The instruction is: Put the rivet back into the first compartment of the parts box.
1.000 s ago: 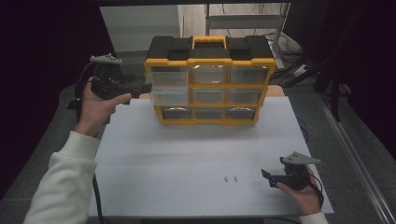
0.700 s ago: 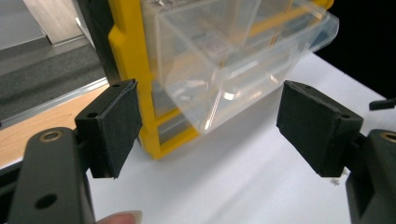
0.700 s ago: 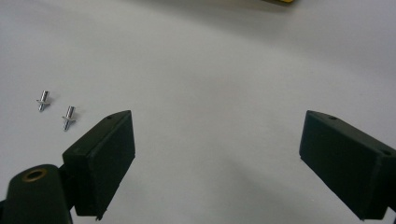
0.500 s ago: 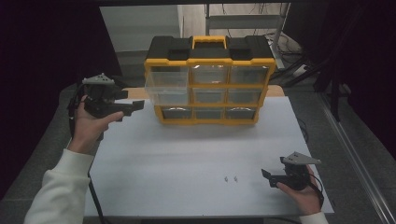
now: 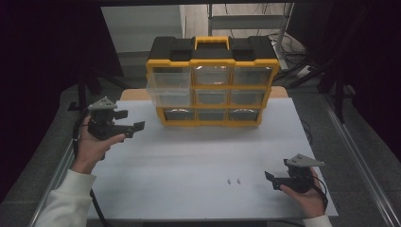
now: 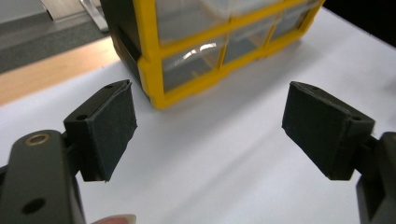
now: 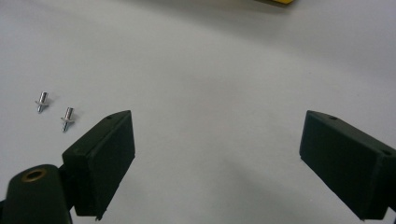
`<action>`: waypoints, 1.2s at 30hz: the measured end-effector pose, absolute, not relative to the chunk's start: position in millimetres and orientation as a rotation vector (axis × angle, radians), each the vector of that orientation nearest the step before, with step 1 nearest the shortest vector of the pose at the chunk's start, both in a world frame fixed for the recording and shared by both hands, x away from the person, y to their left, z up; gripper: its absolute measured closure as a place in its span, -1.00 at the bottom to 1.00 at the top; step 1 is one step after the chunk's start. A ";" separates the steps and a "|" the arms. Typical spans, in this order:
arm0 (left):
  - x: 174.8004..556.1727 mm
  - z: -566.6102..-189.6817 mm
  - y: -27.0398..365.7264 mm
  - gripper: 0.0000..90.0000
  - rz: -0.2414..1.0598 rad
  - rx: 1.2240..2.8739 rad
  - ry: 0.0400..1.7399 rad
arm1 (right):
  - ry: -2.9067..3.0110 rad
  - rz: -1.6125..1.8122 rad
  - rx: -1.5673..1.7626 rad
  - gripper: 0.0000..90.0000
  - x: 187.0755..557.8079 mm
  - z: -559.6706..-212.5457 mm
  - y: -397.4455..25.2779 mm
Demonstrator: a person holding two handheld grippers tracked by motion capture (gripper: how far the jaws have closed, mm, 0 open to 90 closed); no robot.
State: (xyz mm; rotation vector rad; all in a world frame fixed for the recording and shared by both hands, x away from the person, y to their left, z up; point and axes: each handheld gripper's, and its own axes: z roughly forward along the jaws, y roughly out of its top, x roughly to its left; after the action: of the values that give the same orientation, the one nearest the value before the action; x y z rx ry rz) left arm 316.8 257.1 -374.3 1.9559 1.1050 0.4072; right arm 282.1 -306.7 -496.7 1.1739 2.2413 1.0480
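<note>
Both grippers' jaws wide and empty, two rivets on bare table beside right gripper.

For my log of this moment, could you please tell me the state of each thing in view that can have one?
Left hand-held gripper: open, holding nothing, short of the organizer.
Right hand-held gripper: open, holding nothing, low over the table.
Drawer organizer: upright, handle on top.
Middle-left drawer: pulled partly out.
Other drawers: pushed in.
Two rivets: loose on the white table, side by side, ungripped.
</note>
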 end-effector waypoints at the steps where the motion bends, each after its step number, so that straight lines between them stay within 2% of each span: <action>1: 315.3 -382.2 254.6 -0.61 0.404 1.970 1.109 | 2.242 1.048 1.175 -0.76 282.1 -496.8 -306.8; 13: 307.9 -423.0 234.7 -0.59 0.335 2.005 1.108 | 2.244 1.044 1.174 -0.76 282.3 -497.2 -306.7; 22: 302.7 -438.3 218.2 -0.59 0.327 2.050 1.082 | 2.244 1.046 1.173 -0.76 282.3 -497.1 -306.7; 36: 293.4 -458.0 164.1 -0.60 0.277 2.169 0.966 | 2.244 1.051 1.170 -0.76 282.2 -496.8 -306.6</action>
State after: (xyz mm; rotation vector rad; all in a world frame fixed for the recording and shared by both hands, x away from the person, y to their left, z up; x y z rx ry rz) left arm 293.4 164.1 -458.0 2.1693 0.9660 0.2766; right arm 282.2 -306.6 -496.8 1.1702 2.2443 1.0508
